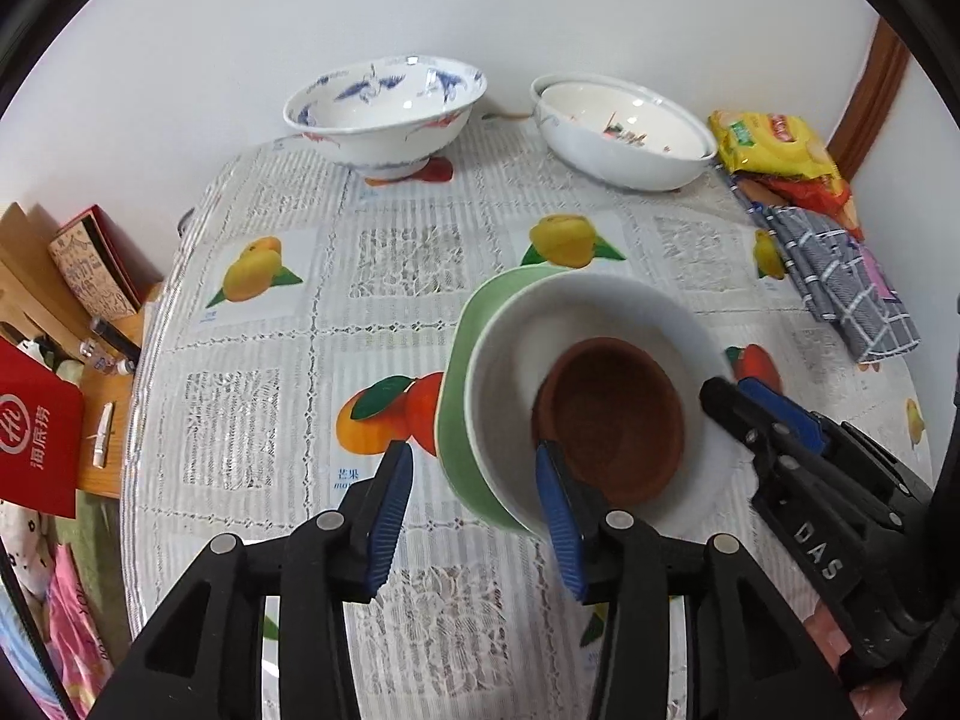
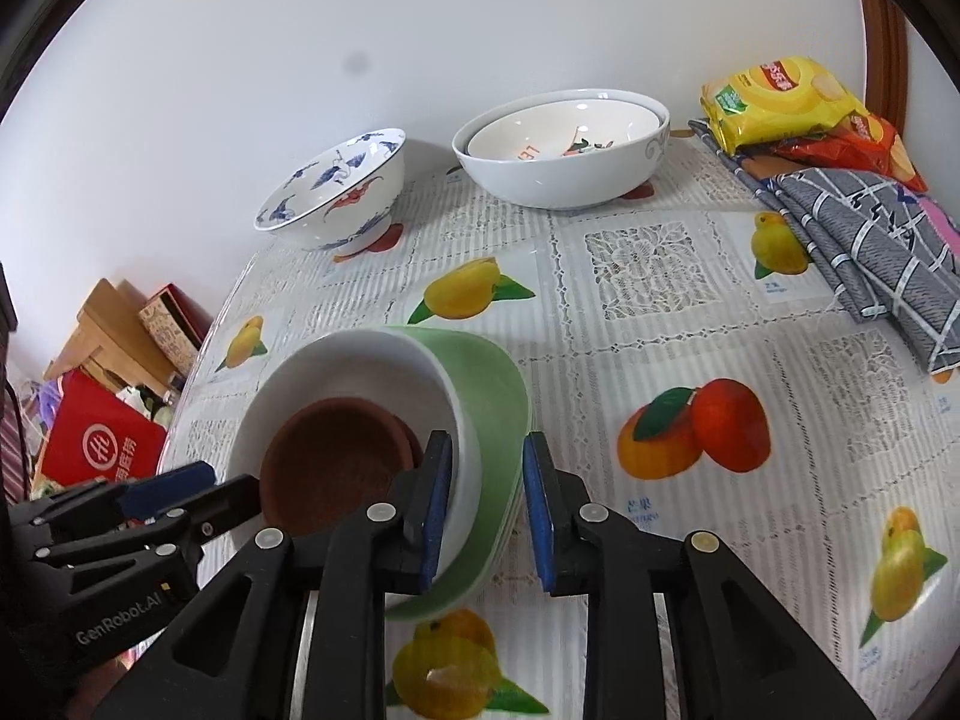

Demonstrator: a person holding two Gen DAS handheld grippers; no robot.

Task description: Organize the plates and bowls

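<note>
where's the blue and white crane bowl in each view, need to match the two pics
Left wrist view: the blue and white bowl stands at top centre, by the wall, left of the plain white bowls.
Right wrist view: the same bowl sits upper left, again left of the white bowls.
Shared landmark: the yellow snack bag, at the far right corner of the table in both.

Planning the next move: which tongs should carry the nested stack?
Probably right. The right tongs straddle the rims of the white bowl and green plate, open. The left tongs also straddle that stack's rim, more loosely.
</note>
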